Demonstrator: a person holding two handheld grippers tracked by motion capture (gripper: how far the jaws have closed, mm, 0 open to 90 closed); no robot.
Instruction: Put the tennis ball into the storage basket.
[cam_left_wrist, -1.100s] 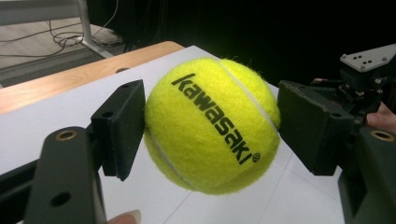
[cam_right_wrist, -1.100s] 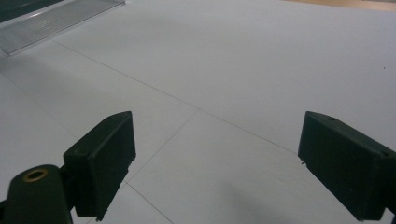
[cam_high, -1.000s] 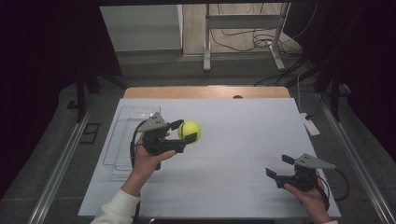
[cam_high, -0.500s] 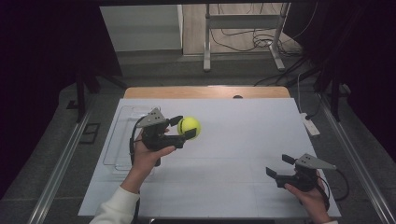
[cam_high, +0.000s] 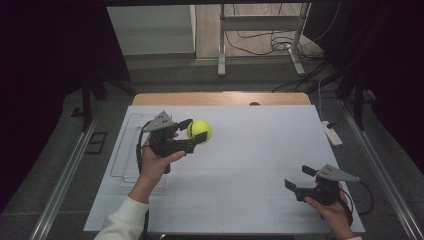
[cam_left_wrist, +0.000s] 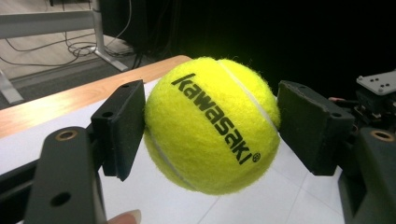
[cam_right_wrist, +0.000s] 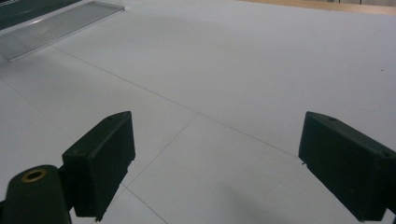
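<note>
A yellow tennis ball (cam_high: 200, 131) with black "kawasaki" lettering (cam_left_wrist: 210, 123) is held above the left-middle of the white table sheet (cam_high: 260, 150). My left gripper (cam_high: 196, 131) is shut on it, with one black pad pressed on each side of the ball (cam_left_wrist: 119, 126). A hand holds that gripper from below. At the front right my right gripper (cam_high: 298, 177) rests low over the sheet. Its jaws stand wide open (cam_right_wrist: 215, 158) with only bare white surface between them.
A clear plastic tray (cam_high: 125, 150) lies at the sheet's left edge, just left of the left hand, and is also at the top left of the right gripper view (cam_right_wrist: 60, 25). A wooden table edge (cam_high: 220, 98) runs along the back. A white power strip (cam_high: 332, 134) lies off the right side.
The left gripper has carried the ball slightly up and away from the person. The right gripper has stayed where it was, open.
</note>
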